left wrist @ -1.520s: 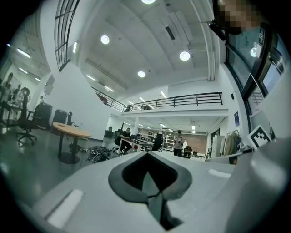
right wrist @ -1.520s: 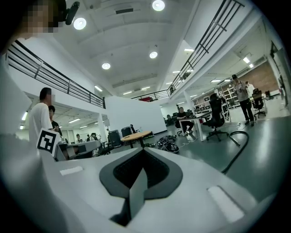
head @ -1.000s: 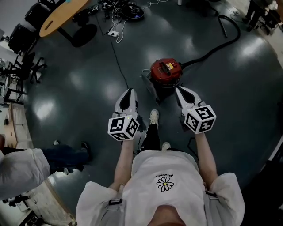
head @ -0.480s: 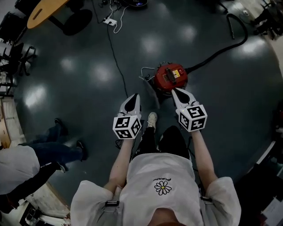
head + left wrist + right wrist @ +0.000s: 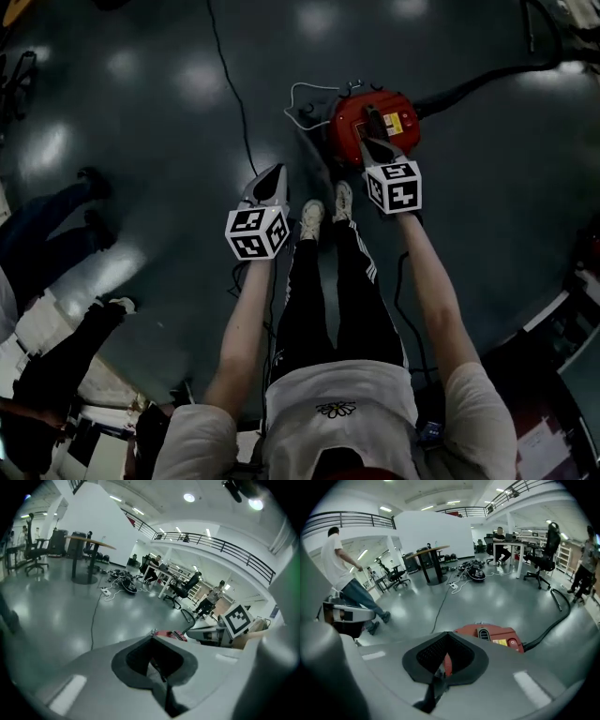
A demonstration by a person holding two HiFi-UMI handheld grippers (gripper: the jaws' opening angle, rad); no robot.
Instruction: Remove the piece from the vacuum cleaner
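The red vacuum cleaner (image 5: 377, 120) stands on the dark glossy floor (image 5: 169, 141), just ahead of the person's white shoes (image 5: 324, 212), with a dark handle across its lid. Which part of it is the piece cannot be told. A thick black hose (image 5: 480, 82) leaves the vacuum cleaner's far right side and runs off across the floor. A thin white cable (image 5: 302, 92) loops at its left, and a black cord (image 5: 231, 86) trails farther left of that. The right gripper (image 5: 367, 145) points at the vacuum cleaner's near edge, its tip over the rim. Its jaws are closed together with nothing clamped between them, and red housing shows through the opening behind the tips. Contact with the casing cannot be judged. The left gripper (image 5: 277, 174) hangs to the left of the vacuum cleaner, clear of it. Its jaws are likewise pressed together and empty. Another person's legs (image 5: 45, 217) stand well off to the left of the vacuum cleaner.
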